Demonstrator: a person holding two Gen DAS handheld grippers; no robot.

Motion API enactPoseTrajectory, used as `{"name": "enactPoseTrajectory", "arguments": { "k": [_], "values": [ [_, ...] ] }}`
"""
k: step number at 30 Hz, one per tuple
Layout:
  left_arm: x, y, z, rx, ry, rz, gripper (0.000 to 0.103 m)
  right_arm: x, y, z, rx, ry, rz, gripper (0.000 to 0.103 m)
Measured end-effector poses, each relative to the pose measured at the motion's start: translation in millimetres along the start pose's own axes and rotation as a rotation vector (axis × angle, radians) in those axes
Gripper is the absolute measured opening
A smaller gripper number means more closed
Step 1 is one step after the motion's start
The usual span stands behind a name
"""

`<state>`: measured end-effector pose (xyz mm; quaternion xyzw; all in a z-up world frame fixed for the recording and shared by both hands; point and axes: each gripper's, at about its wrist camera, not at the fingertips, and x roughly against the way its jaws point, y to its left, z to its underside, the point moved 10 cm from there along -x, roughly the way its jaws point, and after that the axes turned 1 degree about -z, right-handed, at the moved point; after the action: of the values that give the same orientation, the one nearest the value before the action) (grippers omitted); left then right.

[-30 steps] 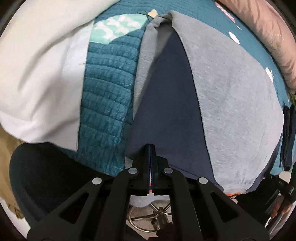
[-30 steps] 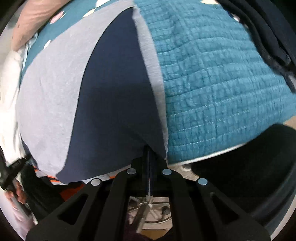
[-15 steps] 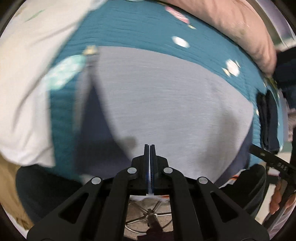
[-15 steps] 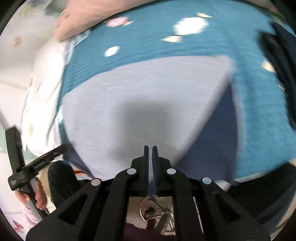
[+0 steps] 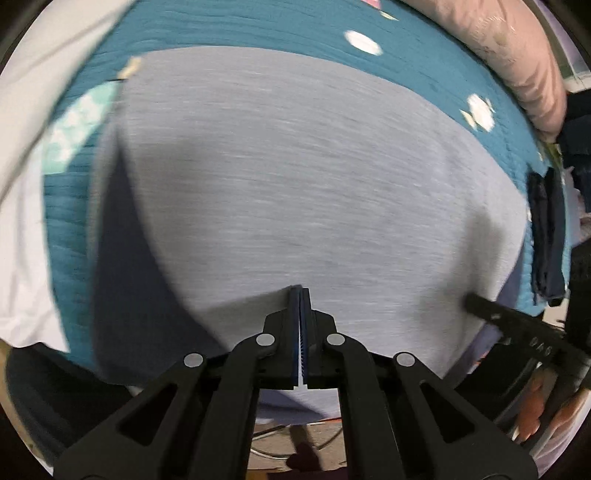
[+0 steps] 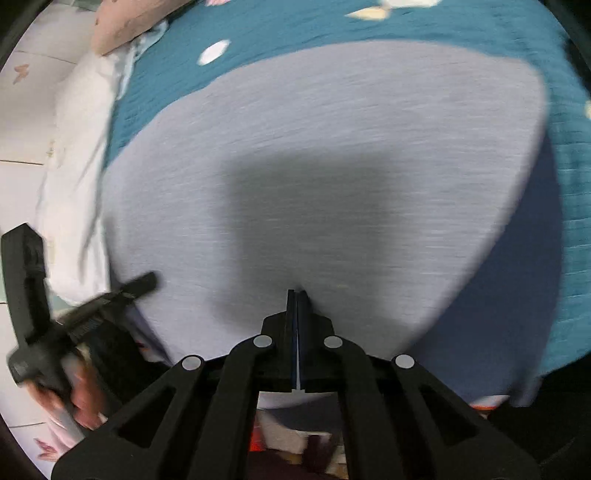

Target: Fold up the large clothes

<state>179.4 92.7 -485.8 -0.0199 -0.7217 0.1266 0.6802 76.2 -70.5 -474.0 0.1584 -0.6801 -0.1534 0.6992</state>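
The grey garment (image 5: 314, 192) lies spread on the teal quilt (image 5: 258, 26), just ahead of both tongs. The left gripper (image 5: 300, 291) and the right gripper (image 6: 296, 293) each pinch its near edge, jaws pressed together.

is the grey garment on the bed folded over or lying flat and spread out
Partly folded. The grey garment shows its light grey side on top, with navy panels exposed at the left and right edges. The left gripper and right gripper pinch its near edge.
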Motion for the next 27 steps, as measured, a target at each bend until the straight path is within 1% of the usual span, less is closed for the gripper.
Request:
{"name": "enactPoseTrajectory", "arguments": {
  "k": [1,2,3,4,5,6,7,8,10,11,12,13,14,16,18,19,20,21,23,24,27],
  "values": [
    [3.5,10.7,-1.0,0.017,-0.009,-0.014,0.003,4.9,-14.3,1.2,-0.001,-0.006,0.033,0.000],
    [6.8,22.6,-2.2,0.037,-0.019,-0.031,0.003,7.2,-23.1,4.2,-0.011,-0.006,0.034,0.000],
    [10.0,27.1,-3.3,0.055,-0.019,-0.009,0.003,10.2,-33.7,6.1,-0.035,-0.004,0.021,0.000],
    [11.6,31.5,-4.0,0.074,-0.013,0.030,0.003,15.2,-46.7,6.8,-0.050,-0.012,0.050,0.000],
    [13.0,37.1,-4.7,0.088,-0.012,0.038,0.003,20.4,-53.6,7.3,-0.056,-0.018,0.053,0.000],
    [15.8,41.4,-7.0,0.097,-0.019,0.043,0.003,27.5,-69.1,5.6,-0.059,-0.034,0.131,0.000],
    [17.7,43.1,-8.4,0.101,-0.022,0.046,0.003,36.4,-84.6,3.4,-0.064,-0.066,0.180,0.000],
    [19.5,44.8,-9.7,0.104,-0.027,0.040,0.003,35.6,-87.2,5.1,-0.084,-0.059,0.136,0.000],
    [23.8,46.8,-9.9,0.109,-0.034,0.030,0.003,40.8,-98.0,6.7,-0.138,-0.053,0.079,0.000],
    [27.6,51.6,-9.7,0.109,-0.042,0.007,0.003,42.4,-100.0,6.6,-0.142,-0.055,0.078,0.000],
    [32.4,60.2,-11.4,0.107,-0.067,-0.076,0.003,44.4,-101.5,6.1,-0.145,-0.064,0.090,0.000],
    [36.6,69.8,-13.2,0.104,-0.088,-0.142,0.003,47.2,-102.3,5.6,-0.143,-0.075,0.117,0.000],
    [36.9,77.6,-14.3,0.113,-0.090,-0.149,0.003,48.6,-102.3,5.8,-0.139,-0.081,0.135,0.000],
    [23.8,85.6,-14.0,0.153,-0.049,-0.114,0.003,44.1,-107.0,6.7,-0.131,-0.080,0.164,0.000],
    [7.5,89.9,-17.3,0.152,-0.033,-0.086,0.003,30.0,-107.8,2.5,-0.148,-0.077,0.179,0.000],
    [4.2,91.9,-19.0,0.175,-0.033,-0.073,0.003,26.1,-106.0,0.6,-0.127,-0.073,0.206,0.000],
    [5.7,92.9,-19.1,0.197,-0.032,-0.070,0.003,23.7,-99.5,-3.1,-0.114,-0.067,0.221,0.000],
    [8.5,91.8,-19.1,0.209,-0.029,-0.083,0.003,24.6,-99.0,-3.2,-0.121,-0.062,0.224,0.000],
    [15.0,86.9,-18.8,0.170,-0.033,-0.137,0.003,28.6,-95.7,-5.0,-0.159,-0.048,0.213,0.000],
    [22.1,81.5,-20.1,0.145,-0.051,-0.162,0.003,34.0,-93.3,-6.2,-0.177,-0.047,0.201,0.003],
    [51.1,63.8,-31.9,0.126,-0.147,-0.141,0.003,55.2,-65.7,-23.4,-0.188,-0.107,0.105,0.003]
  ]
}}
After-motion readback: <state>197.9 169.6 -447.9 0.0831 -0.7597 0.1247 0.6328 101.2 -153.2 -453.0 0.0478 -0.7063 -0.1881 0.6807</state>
